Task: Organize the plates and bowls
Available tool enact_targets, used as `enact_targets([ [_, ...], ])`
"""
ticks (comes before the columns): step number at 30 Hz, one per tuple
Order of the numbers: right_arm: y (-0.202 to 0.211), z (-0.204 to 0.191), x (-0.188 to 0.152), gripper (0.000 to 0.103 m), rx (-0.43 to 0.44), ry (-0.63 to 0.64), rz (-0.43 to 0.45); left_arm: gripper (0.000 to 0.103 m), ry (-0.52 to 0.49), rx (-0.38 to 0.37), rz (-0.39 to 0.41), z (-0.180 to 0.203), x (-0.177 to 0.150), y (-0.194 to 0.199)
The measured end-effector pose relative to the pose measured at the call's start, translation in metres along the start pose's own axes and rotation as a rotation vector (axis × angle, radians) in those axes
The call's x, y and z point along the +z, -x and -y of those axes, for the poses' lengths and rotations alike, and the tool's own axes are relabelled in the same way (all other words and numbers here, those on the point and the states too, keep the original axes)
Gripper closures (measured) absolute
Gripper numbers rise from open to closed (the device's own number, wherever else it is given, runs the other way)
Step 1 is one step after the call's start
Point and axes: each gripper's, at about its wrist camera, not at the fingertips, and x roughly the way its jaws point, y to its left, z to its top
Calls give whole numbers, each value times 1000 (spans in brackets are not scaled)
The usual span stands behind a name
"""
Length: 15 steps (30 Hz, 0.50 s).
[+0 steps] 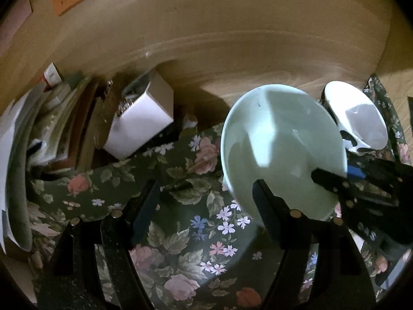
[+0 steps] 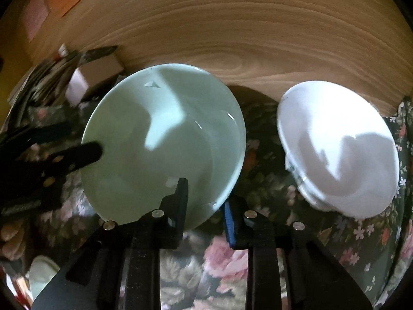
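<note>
Along the far left edge of the left wrist view, a leaning pile of papers and books [image 1: 38, 129] crowds against a white box [image 1: 140, 118], both blurred and partly in shadow. Next to them the flowered cloth [image 1: 160, 222] covers the worktop, backed by a wooden wall [image 1: 232, 38].

Over that cloth the left tool [image 1: 206, 206] points steeply downward with its fingers spread wide — nothing lies between them but the flowers. Its right finger [image 1: 268, 206] stands in front of the near left rim of the pale green bowl [image 1: 278, 149]; whether it touches the rim cannot be told.

From the right wrist view the green bowl [image 2: 165, 142] sits on the cloth, left of centre, open side up. The right tool [image 2: 205, 206] also tilts down and pinches the bowl's near rim: the left finger [image 2: 180, 201] lies inside the bowl, the blue-padded right finger [image 2: 229, 222] outside, pressed together on the wall. At the bowl's left the other tool's dark finger reaches over the rim.

Further right, just beside the green bowl but apart from it, a white bowl [image 2: 338, 149] rests on the cloth, near the wooden wall — no tool on it.
</note>
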Motion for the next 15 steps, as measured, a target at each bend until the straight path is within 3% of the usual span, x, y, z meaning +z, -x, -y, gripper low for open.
enact_targets([
  [5, 20, -4, -17, 81, 59, 11, -28, 46, 4, -14, -60, -1, -4, -12],
  [15, 37, -6, -35, 72, 45, -26, -12, 67, -87, -33, -103, 19, -14, -19],
])
